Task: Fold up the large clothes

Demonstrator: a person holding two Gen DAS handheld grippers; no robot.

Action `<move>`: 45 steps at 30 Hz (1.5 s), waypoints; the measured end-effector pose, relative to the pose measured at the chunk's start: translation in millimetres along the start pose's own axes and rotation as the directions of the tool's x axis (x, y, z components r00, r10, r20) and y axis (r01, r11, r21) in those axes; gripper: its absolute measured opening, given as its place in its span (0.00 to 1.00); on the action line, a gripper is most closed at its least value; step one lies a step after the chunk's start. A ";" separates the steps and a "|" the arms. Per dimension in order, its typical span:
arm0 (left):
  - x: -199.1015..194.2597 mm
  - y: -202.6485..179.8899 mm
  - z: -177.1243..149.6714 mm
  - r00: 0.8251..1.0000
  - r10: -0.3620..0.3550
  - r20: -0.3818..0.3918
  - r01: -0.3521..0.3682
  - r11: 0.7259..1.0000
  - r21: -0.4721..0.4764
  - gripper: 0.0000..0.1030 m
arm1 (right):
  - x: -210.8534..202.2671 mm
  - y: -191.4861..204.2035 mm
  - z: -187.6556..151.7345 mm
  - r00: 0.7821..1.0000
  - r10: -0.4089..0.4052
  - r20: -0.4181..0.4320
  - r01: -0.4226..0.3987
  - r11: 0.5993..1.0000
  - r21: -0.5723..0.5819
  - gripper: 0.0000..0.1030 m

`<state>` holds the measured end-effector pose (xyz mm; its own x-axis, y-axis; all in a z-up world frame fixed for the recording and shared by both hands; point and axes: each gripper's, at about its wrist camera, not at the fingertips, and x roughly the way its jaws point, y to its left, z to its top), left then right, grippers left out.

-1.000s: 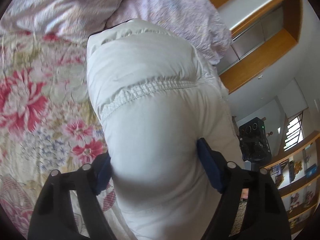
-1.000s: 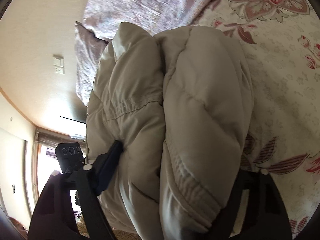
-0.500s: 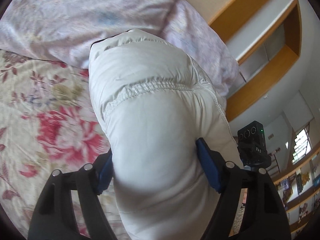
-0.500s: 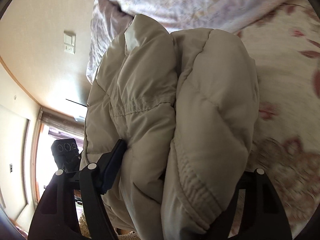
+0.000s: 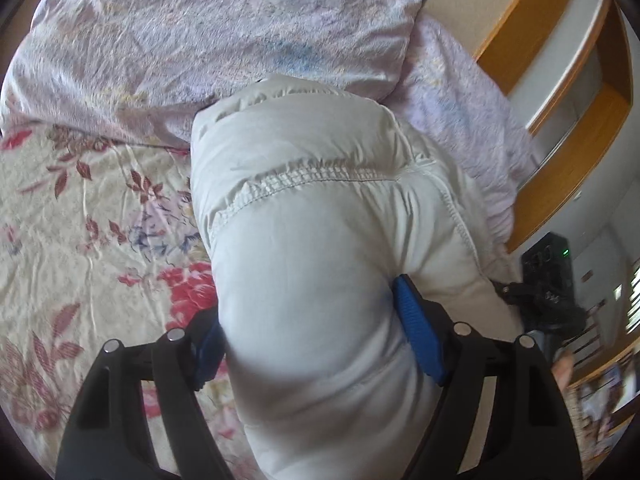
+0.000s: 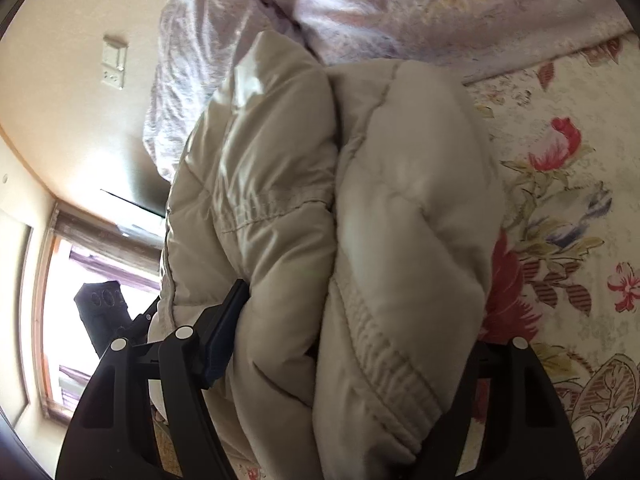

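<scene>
Floral bedspread [image 5: 88,208] below, folded puffer jacket [image 5: 320,248] near the lilac pillow [image 5: 200,40].
Both my left gripper [image 5: 312,344] and right gripper [image 6: 344,336] squeeze the bundle; I'd lower it level, releasing together.

Both wrist cams sit very close behind a padded cream jacket [image 5: 320,260], looking forward and down along their fingers. Left view has the floral bedspread [image 5: 88,220] at its left, right view at its right. Both share jacket, bedspread, far lilac pillows [image 6: 400,12].
</scene>
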<state>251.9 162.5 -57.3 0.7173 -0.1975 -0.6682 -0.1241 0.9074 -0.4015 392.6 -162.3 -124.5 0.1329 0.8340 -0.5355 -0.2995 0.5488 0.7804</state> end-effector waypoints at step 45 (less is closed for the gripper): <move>48.0 -63.6 27.0 0.903 0.399 0.161 -0.429 0.859 0.278 0.92 | 48.1 95.1 28.1 0.739 -0.537 0.408 0.670 0.653 -0.353 0.32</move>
<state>312.7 105.4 -46.9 0.7087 0.2431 -0.6623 -0.2236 0.9678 0.1160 397.0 -68.4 -67.0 0.6445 0.3446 -0.6826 -0.4403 0.8971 0.0371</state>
